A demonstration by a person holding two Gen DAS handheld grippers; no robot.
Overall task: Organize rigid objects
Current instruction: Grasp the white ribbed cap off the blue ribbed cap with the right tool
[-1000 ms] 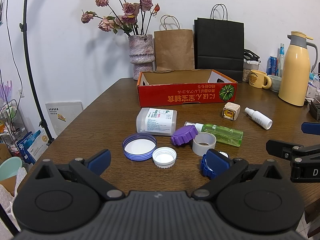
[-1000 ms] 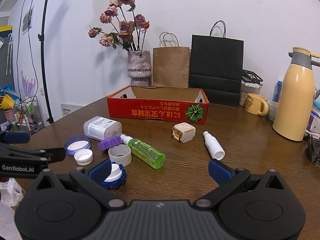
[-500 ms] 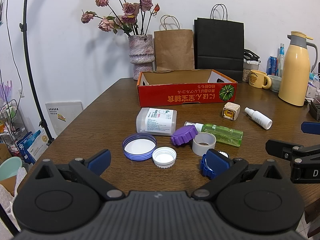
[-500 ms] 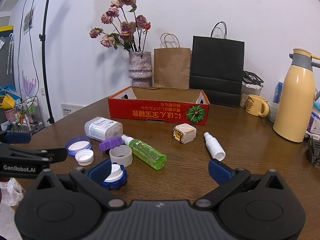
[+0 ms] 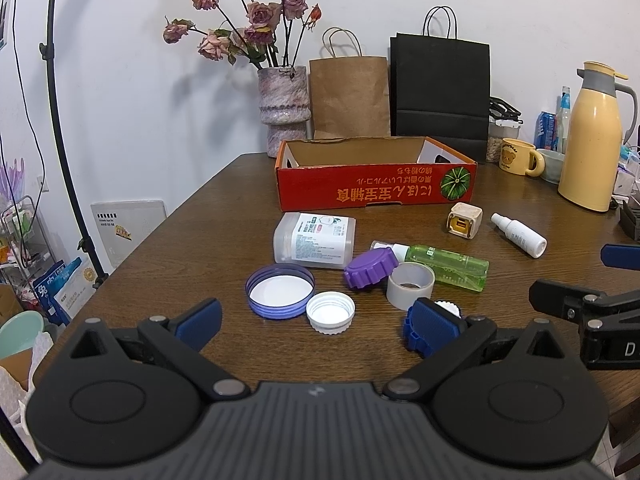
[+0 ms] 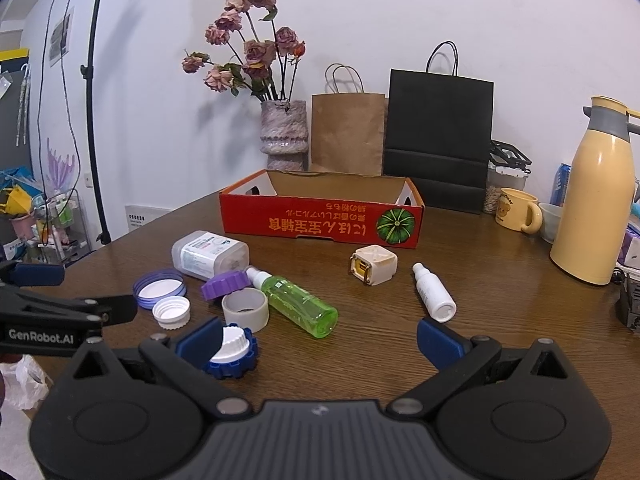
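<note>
Loose items lie on the brown table before a red cardboard box [image 5: 376, 190] [image 6: 320, 220]: a clear jar on its side [image 5: 314, 240] [image 6: 210, 254], a blue-rimmed lid [image 5: 280, 290] [image 6: 159, 286], a white cap [image 5: 331, 312] [image 6: 171, 311], a purple cap [image 5: 371, 269] [image 6: 225, 280], a tape roll [image 5: 410, 284] [image 6: 245, 308], a green bottle [image 5: 446, 266] [image 6: 300, 304], a beige cube [image 5: 464, 220] [image 6: 374, 264], a white spray bottle [image 5: 518, 234] [image 6: 434, 292] and a blue-and-white cap [image 5: 442, 314] [image 6: 232, 350]. My left gripper [image 5: 316, 318] and right gripper [image 6: 320, 338] hover open, low at the near edge, empty.
Behind the box stand a vase of dried roses [image 5: 284, 110], a brown paper bag [image 5: 350, 96] and a black bag [image 5: 440, 96]. A yellow thermos [image 5: 592, 140], a mug [image 5: 518, 156] and cans crowd the right. A light stand [image 5: 64, 120] rises left of the table.
Nothing on the table has moved. The right wrist view has drifted very slightly; both grippers stay open and empty.
</note>
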